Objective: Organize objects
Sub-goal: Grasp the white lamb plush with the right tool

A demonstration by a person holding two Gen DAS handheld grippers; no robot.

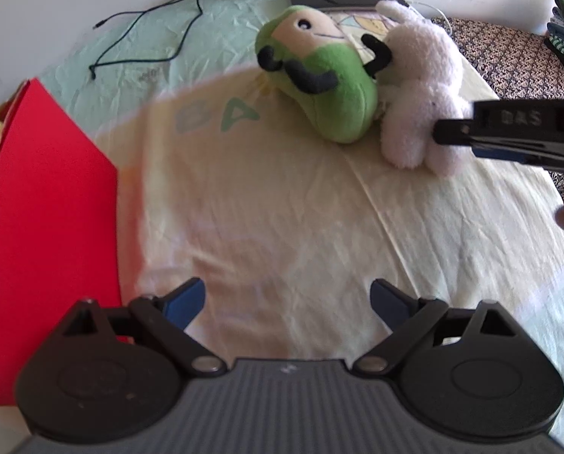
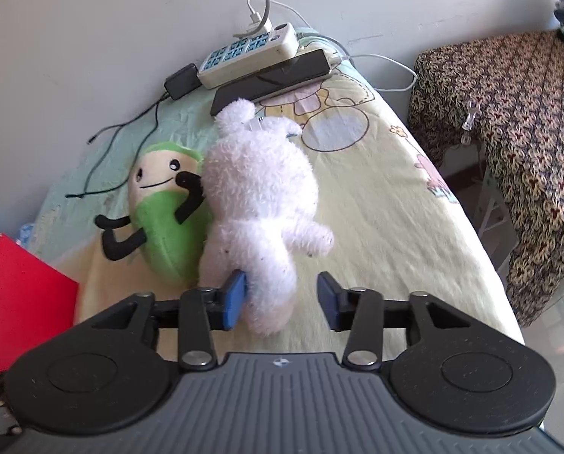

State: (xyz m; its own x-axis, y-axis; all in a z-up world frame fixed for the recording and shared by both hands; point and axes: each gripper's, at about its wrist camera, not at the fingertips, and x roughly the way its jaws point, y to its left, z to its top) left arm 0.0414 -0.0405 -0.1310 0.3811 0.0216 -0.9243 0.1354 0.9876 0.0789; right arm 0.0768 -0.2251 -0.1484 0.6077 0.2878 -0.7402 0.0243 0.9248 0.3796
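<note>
Two plush toys on my pale yellow bedsheet (image 2: 376, 208) against a white wall, power strip (image 2: 250, 55) upper centre, white plush (image 2: 259, 196) lower centre, its leg between my right tongs' (image 2: 282, 299) spread jaws, touching the left pad, green plush (image 2: 161, 223) beside it, my left tongs (image 1: 287, 302) spread, holding nothing, red box (image 1: 44, 208) at left.

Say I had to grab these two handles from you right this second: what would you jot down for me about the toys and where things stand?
Left gripper: open, empty, hovering over bare sheet.
Right gripper: open, its fingers either side of the white plush's lower leg, not yet closed.
Green plush lies against the white one, both on the bed.
Red box sits at the left edge; something yellow shows in it.
Done: neither of these two toys is put away yet.
Left: probably close on the white plush, carry it to the red box, then the green one.
</note>
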